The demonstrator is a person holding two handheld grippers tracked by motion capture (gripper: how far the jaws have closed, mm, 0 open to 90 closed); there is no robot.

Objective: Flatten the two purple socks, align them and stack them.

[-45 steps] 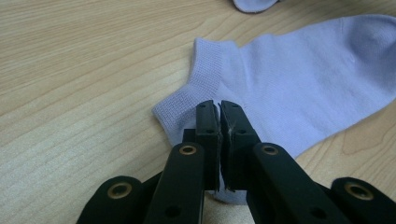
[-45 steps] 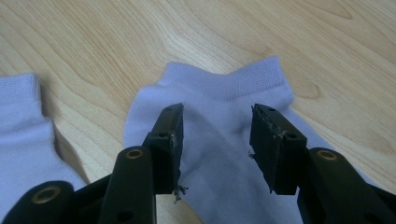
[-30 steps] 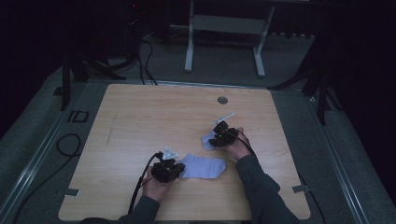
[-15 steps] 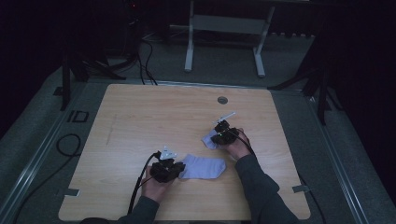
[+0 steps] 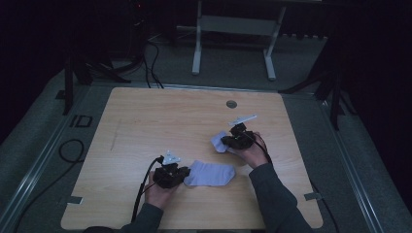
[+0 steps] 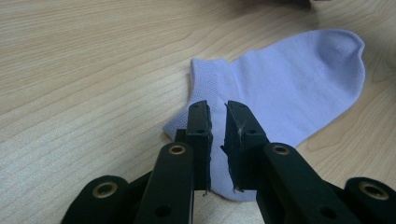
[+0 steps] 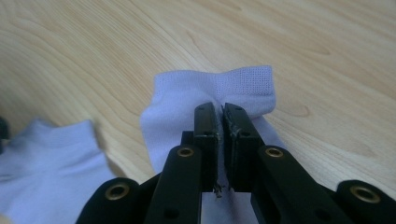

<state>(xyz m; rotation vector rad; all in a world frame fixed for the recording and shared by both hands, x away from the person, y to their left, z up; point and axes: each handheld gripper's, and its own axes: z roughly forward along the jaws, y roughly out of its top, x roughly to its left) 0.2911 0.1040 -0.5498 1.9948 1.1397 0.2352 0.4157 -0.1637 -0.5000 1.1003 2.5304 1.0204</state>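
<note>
Wood-grain table (image 5: 145, 116) under dim light carries two pale lilac socks. One sock (image 5: 212, 173) lies flat near the front edge; the second sock (image 5: 218, 141), at about one o'clock from it, is pinched in the right gripper (image 7: 220, 112), whose jaws have just clenched on the cloth below its cuff. That sock now looks ready to be carried toward its partner. At nine o'clock from the flat sock, the left gripper (image 6: 217, 108) has just eased its jaws slightly apart over that sock's cuff edge, gripping nothing.
</note>
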